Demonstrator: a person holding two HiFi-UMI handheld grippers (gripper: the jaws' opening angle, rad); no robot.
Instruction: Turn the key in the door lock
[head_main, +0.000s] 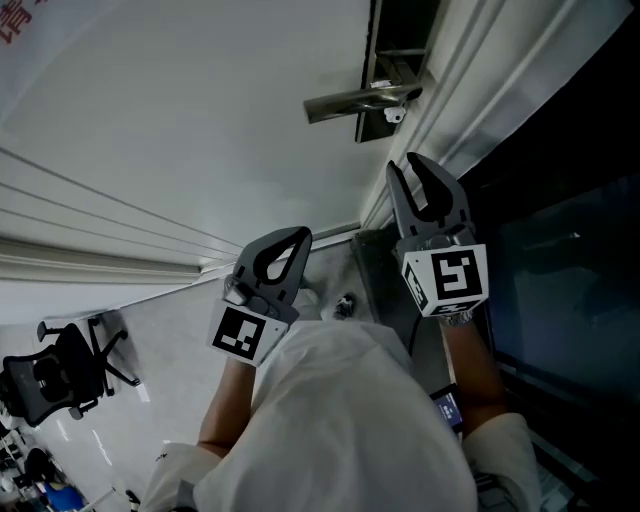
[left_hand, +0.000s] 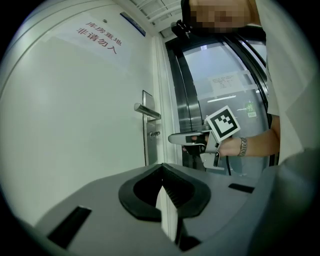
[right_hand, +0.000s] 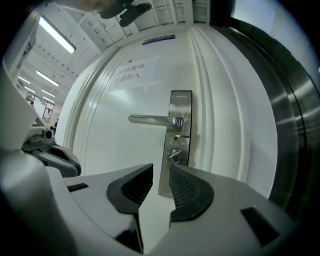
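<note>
A silver lever handle (head_main: 362, 100) sits on a steel lock plate (right_hand: 179, 135) on the white door (head_main: 200, 110). Just below the lever, a small key (head_main: 394, 115) (right_hand: 174, 154) (left_hand: 155, 133) sticks out of the lock. My right gripper (head_main: 415, 168) (right_hand: 161, 167) points at the lock plate, a short way from it. Its jaws stand apart with nothing between them, and the key shows beyond the gap. My left gripper (head_main: 298, 235) (left_hand: 161, 167) hangs further back, to the left of the lock, facing the bare door. Its tips are together on nothing.
Right of the door run the white frame mouldings (head_main: 470, 70) and a dark glass and metal panel (head_main: 565, 250). A notice with red characters (left_hand: 97, 37) is on the door above. A black office chair (head_main: 50, 375) stands on the floor at the left.
</note>
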